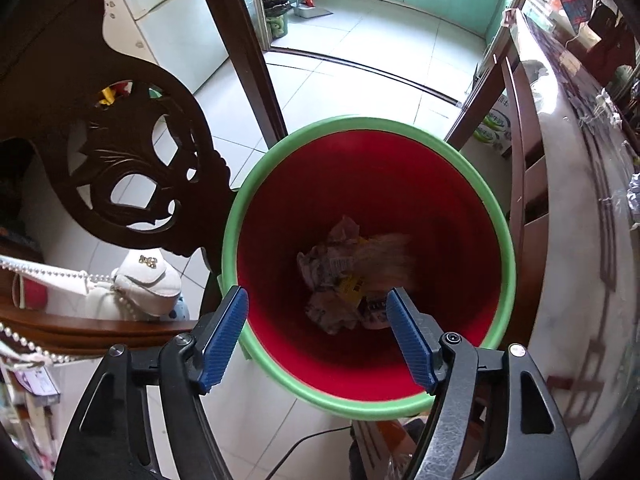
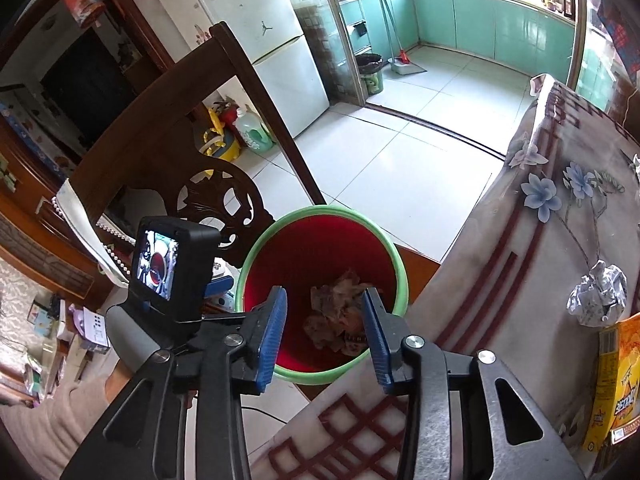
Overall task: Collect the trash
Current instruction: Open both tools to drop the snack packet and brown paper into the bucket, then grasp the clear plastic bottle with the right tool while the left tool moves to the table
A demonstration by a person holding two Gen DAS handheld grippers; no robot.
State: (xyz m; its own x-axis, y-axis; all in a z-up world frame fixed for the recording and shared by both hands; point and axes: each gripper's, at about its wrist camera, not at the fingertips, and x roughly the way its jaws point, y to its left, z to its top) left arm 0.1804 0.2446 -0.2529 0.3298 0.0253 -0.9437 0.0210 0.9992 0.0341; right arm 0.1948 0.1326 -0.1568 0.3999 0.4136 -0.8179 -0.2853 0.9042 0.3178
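Both the left gripper (image 1: 318,300) and right gripper (image 2: 325,300) hang released and empty over the green-rimmed red plastic bin (image 1: 400,168) holding crumpled paper trash (image 1: 340,268).

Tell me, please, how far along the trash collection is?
Done: crumpled wrappers lie in the green-rimmed red bin. In hand: nothing; the left gripper and right gripper are open. Left: a crumpled foil ball and yellow snack box on the table.
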